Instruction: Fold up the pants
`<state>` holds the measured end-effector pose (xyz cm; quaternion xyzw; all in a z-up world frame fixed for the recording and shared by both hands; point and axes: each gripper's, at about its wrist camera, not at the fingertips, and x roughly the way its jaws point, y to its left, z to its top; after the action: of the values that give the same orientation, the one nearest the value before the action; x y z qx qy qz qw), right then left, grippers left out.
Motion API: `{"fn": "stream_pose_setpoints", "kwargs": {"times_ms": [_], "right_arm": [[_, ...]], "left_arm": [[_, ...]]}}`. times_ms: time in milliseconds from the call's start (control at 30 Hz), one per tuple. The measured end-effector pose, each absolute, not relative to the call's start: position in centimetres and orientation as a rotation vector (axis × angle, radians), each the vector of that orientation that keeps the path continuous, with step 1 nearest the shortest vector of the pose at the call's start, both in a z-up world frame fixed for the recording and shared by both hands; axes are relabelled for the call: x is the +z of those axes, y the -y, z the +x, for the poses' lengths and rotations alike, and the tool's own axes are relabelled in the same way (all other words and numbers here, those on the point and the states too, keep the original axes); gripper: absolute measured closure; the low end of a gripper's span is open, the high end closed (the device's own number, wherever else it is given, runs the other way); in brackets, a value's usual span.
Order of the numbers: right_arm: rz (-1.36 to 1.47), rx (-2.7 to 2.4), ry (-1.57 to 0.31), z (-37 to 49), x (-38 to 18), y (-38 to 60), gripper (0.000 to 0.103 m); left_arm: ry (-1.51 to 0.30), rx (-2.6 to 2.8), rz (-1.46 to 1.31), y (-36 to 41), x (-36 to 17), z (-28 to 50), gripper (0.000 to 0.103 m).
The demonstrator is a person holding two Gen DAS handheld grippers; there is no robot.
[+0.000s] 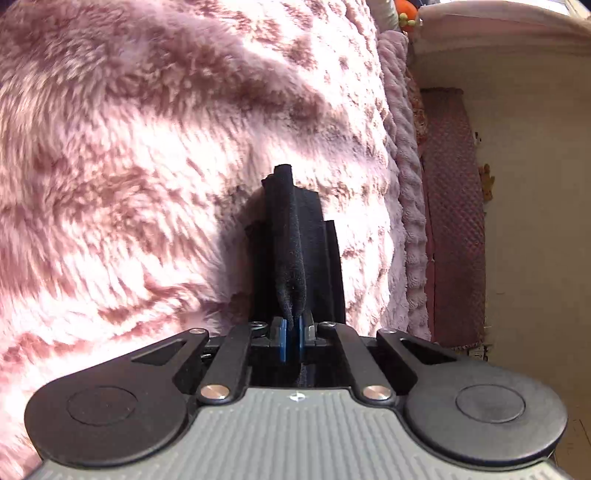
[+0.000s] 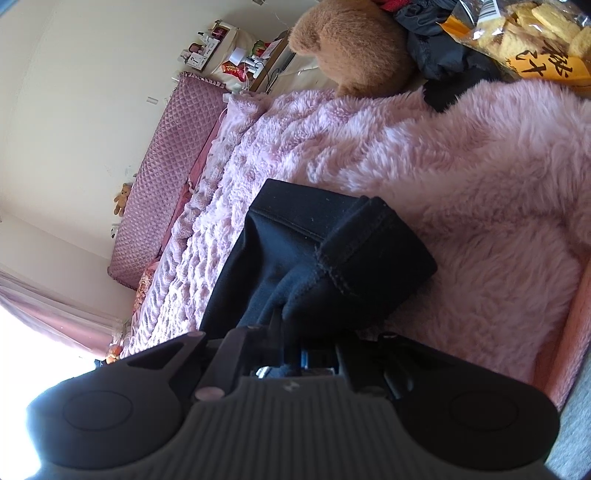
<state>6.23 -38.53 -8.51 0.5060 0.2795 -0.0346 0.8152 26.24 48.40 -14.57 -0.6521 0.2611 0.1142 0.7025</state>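
Two grippers are at work, and we see black cloth caught in each. Our left gripper (image 1: 293, 236) has its fingers drawn nearly together, and a narrow fold of the black pants (image 1: 291, 236) stands pinched between its blue pads (image 1: 282, 338), rising straight up the middle of the left wrist view. Our right gripper (image 2: 284, 314) is clenched as well, its fingers buried under bunched black fabric, so we cannot see the pads themselves. From that grip the pants (image 2: 314, 251) spread outward, a stitched hem doubled over on the right side and a smooth panel on the left, lying on the fluffy pink blanket (image 2: 461, 177). Beyond the cloth, that blanket (image 1: 147, 147) fills almost the whole left wrist view. Farther out in the right wrist view, we see a brown plush toy (image 2: 354, 48) at the blanket's far edge, a snack bag (image 2: 535, 33) beside dark clothing, and a quilted pink headboard (image 2: 162, 177) against the cream wall.
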Motion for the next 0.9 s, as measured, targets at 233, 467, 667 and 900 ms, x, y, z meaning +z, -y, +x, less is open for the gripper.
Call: {"fn": "stream_pose_setpoints", "kwargs": {"times_ms": [233, 467, 667, 900], "right_arm": [[1.055, -0.093, -0.605, 6.3, -8.6, 38.0, 0.1], [1.047, -0.108, -0.619, 6.4, -9.2, 37.8, 0.097], [1.019, -0.121, -0.624, 6.6, -9.0, 37.5, 0.097], [1.019, -0.126, -0.62, 6.9, -9.0, 37.6, 0.097]], "left_arm": [[-0.572, 0.106, -1.57, -50.0, -19.1, 24.3, 0.094], [-0.56, 0.014, -1.57, -50.6, -19.1, 26.1, 0.075], [-0.55, 0.057, -1.542, -49.3, -18.6, 27.8, 0.088], [-0.509, 0.193, -1.401, -47.8, -13.3, 26.4, 0.1]]}}
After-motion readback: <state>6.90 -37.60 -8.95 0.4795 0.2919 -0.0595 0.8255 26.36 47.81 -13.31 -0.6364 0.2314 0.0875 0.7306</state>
